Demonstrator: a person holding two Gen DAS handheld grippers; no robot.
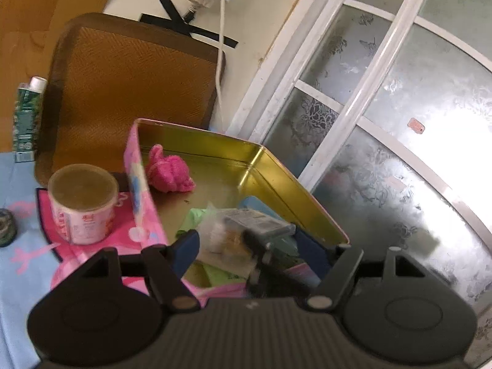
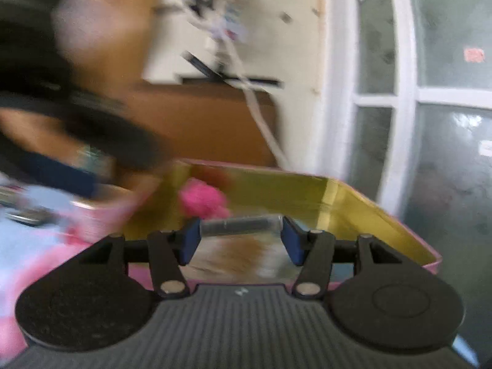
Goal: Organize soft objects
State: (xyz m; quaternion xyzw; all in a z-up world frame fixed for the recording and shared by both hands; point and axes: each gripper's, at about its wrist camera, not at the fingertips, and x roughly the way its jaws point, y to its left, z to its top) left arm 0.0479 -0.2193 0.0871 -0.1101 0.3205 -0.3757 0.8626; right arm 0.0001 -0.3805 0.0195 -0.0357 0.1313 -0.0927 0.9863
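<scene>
A pink tin box (image 1: 286, 190) with a gold inside stands open ahead. A pink knitted soft piece (image 1: 169, 172) lies in its far corner and shows again as the pink piece (image 2: 203, 200). Something light green and soft (image 1: 193, 218) lies nearer in the box. My right gripper (image 2: 241, 243) is shut on a clear packet (image 2: 240, 255) with orange and white contents, just over the box's near edge. My left gripper (image 1: 249, 246) stands open over the same packet (image 1: 227, 236). A dark blur beside the packet partly hides it. The left gripper appears as a black blur at the right wrist view's left.
A round tin with a pink label (image 1: 83, 203) stands left of the box on a pink and blue cloth (image 1: 27, 264). Behind are a brown woven mat (image 1: 129, 83), a green carton (image 1: 26, 117) and a white cable (image 1: 220, 70). A frosted glass window (image 1: 399, 123) fills the right side.
</scene>
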